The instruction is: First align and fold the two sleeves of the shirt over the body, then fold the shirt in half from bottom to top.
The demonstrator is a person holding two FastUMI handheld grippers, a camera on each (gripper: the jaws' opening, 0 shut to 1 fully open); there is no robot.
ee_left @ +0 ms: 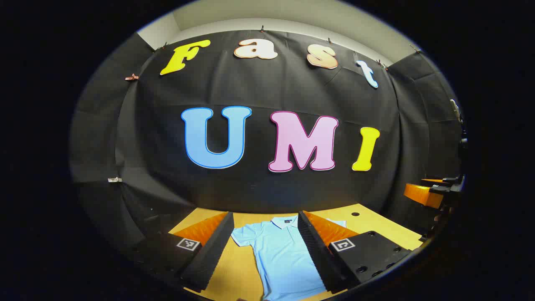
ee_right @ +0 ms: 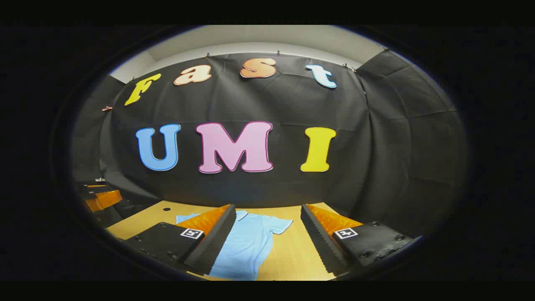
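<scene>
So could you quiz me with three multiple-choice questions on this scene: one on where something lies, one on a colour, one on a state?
1. Where does the shirt lie?
A. flat on the wooden table
B. hung on the wall
C. on the floor

2. What colour is the shirt?
A. red
B. light blue
C. white

3. How do the left gripper and the right gripper stand?
A. both shut on a sleeve
B. one open, one shut
C. both open, holding nothing

Answers: 1 A, the shirt is spread out on the tabletop. 2 B, the cloth is pale blue in both views. 3 C, a wide gap shows between each pair of fingers, above the shirt.
</scene>
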